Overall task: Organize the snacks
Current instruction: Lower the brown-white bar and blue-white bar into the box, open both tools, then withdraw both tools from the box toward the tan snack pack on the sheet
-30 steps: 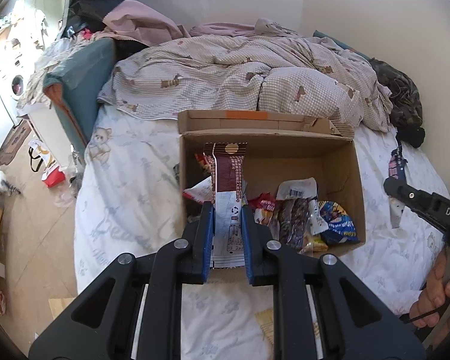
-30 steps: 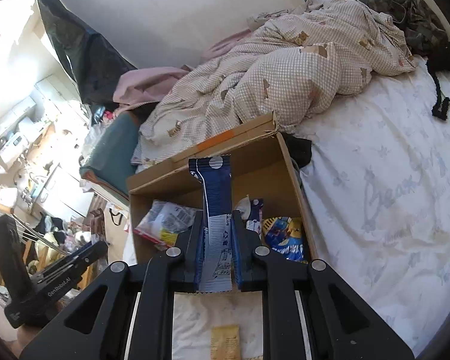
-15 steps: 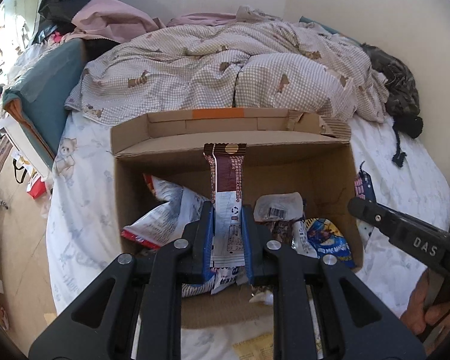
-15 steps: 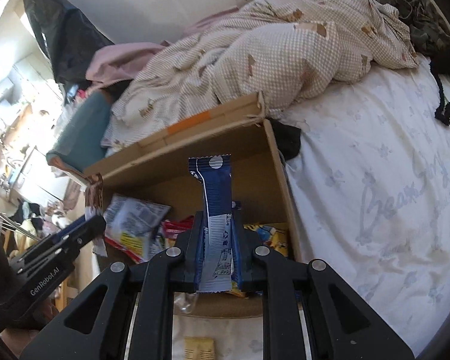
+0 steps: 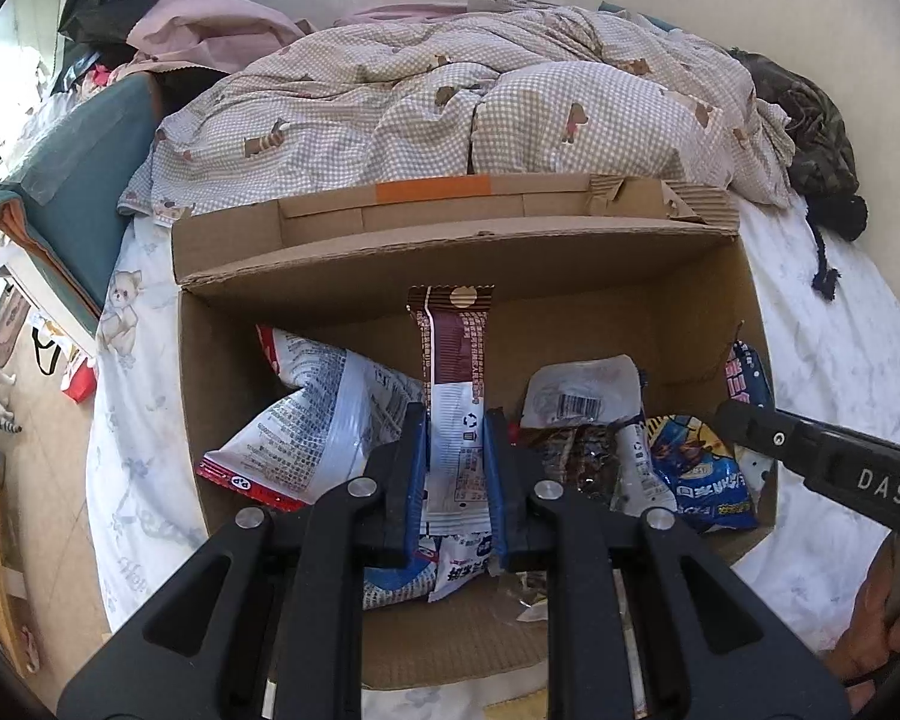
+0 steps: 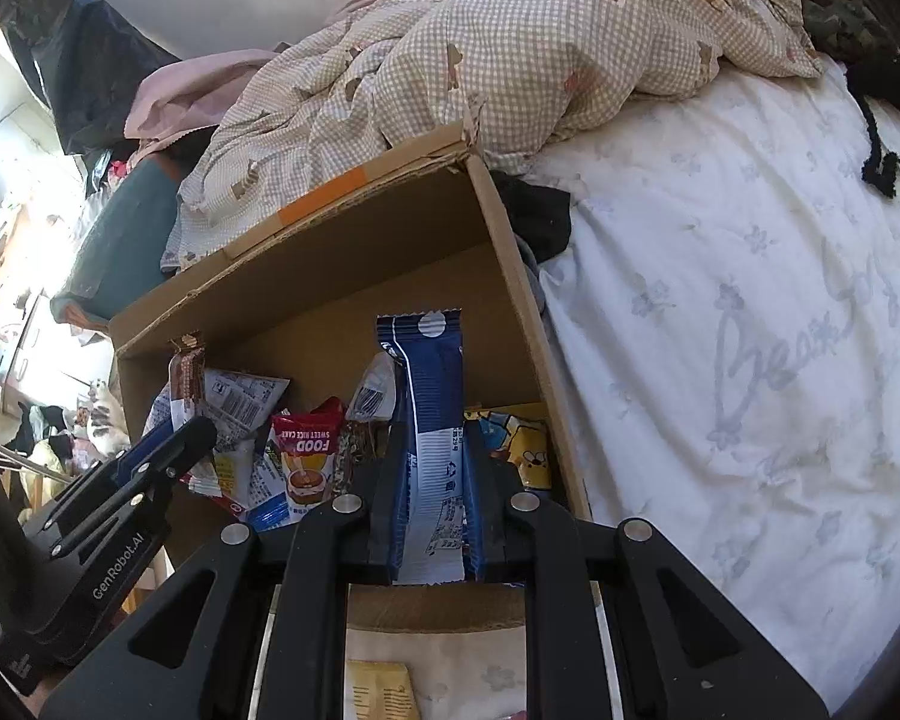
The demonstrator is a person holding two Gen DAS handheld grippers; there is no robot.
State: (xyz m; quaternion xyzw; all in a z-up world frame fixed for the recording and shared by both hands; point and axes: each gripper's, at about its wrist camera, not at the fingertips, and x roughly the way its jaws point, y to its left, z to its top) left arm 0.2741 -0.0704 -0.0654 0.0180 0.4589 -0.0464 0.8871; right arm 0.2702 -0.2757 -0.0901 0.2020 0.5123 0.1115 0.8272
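While the bed (image 5: pixel 840 324) is carrying the open cardboard box (image 5: pixel 450 252) (its flap folded back toward the checked quilt (image 5: pixel 510 114)), loose snack packets (image 5: pixel 324 426) are lying inside it. Over the box, the left gripper (image 5: pixel 455 420) is clamping a brown bar wrapper (image 5: pixel 453 348) upright, and the right gripper (image 6: pixel 432 438) is pinching a blue bar wrapper (image 6: pixel 429 384) upright.
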